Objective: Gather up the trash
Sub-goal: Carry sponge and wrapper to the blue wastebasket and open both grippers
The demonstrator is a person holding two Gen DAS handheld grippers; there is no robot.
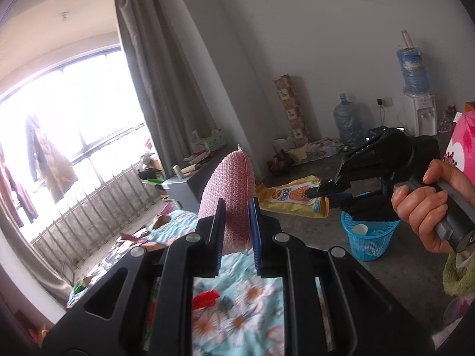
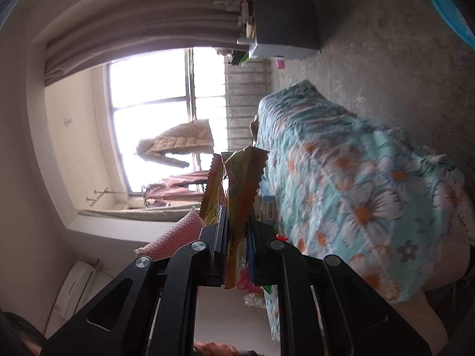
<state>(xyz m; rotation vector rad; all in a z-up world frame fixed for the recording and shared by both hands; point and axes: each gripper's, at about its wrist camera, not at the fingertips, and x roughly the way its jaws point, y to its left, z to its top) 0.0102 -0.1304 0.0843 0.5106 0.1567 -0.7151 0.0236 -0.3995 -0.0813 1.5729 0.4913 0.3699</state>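
Note:
My left gripper [image 1: 236,231] is shut on a pink bubble-wrap pouch [image 1: 228,184] and holds it upright above the floral bedspread [image 1: 237,311]. My right gripper [image 1: 322,189] is shut on a yellow snack bag [image 1: 292,198], held in the air just above and left of the blue mesh trash basket [image 1: 368,237]. The basket holds a white cup and some scraps. In the rolled right wrist view the right gripper [image 2: 237,237] clamps the yellow snack bag [image 2: 237,184], and the pink pouch [image 2: 175,234] shows at its left.
Red and green wrappers [image 1: 204,298] lie on the bedspread near my left fingers. A grey cabinet [image 1: 190,184] stands by the curtain. Water jugs [image 1: 347,121], a dispenser [image 1: 421,112] and floor clutter line the far wall. A pink box [image 1: 463,139] is at the right edge.

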